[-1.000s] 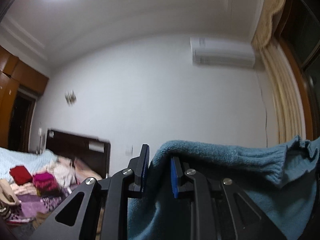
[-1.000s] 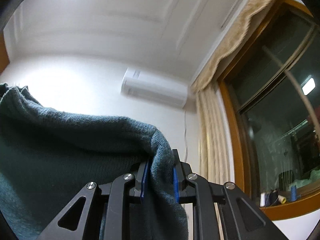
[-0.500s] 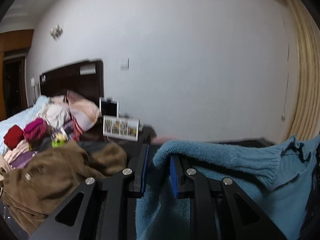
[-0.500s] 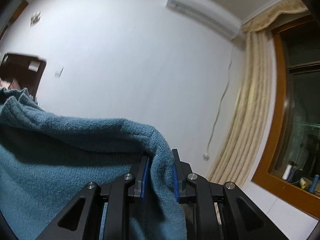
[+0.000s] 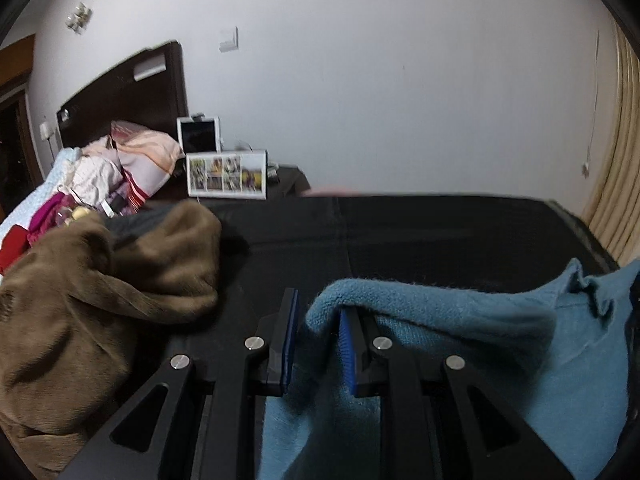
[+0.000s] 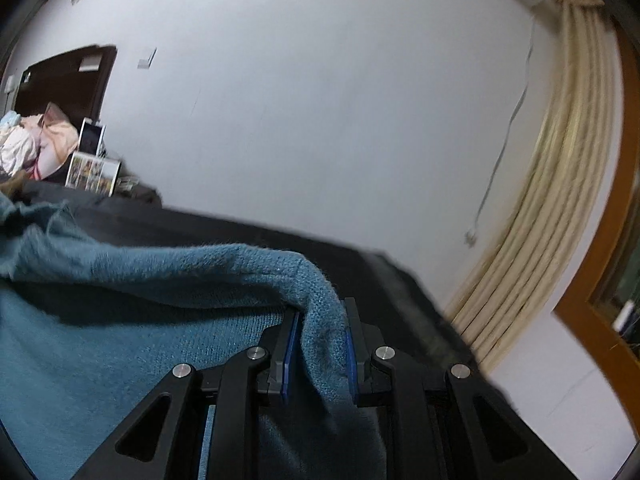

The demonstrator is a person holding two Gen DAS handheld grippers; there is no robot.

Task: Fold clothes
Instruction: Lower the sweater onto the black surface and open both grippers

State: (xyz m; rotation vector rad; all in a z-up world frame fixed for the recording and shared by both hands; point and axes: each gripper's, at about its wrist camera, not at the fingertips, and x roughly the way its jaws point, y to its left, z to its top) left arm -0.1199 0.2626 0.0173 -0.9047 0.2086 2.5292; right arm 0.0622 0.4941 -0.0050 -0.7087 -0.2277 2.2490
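Note:
A blue knit sweater (image 5: 460, 312) hangs stretched between my two grippers above a black surface (image 5: 400, 232). My left gripper (image 5: 318, 320) is shut on one edge of it; the cloth bulges over the right blue pad. My right gripper (image 6: 318, 324) is shut on the other edge of the sweater (image 6: 160, 280), with the knit pinched between both blue pads. The sweater's collar (image 5: 588, 284) shows at the right of the left wrist view. The lower part of the sweater is hidden below the grippers.
A brown fleece garment (image 5: 100, 288) lies heaped on the left of the black surface. Behind it are a photo frame (image 5: 226, 174), a bed with piled clothes (image 5: 92, 176) and a dark headboard. Beige curtains (image 6: 540, 240) and a wooden window frame stand at the right.
Both grippers have tipped down from the ceiling toward the black surface, carrying the sweater with them. The surface and brown garment have come into view. Both grips stay shut.

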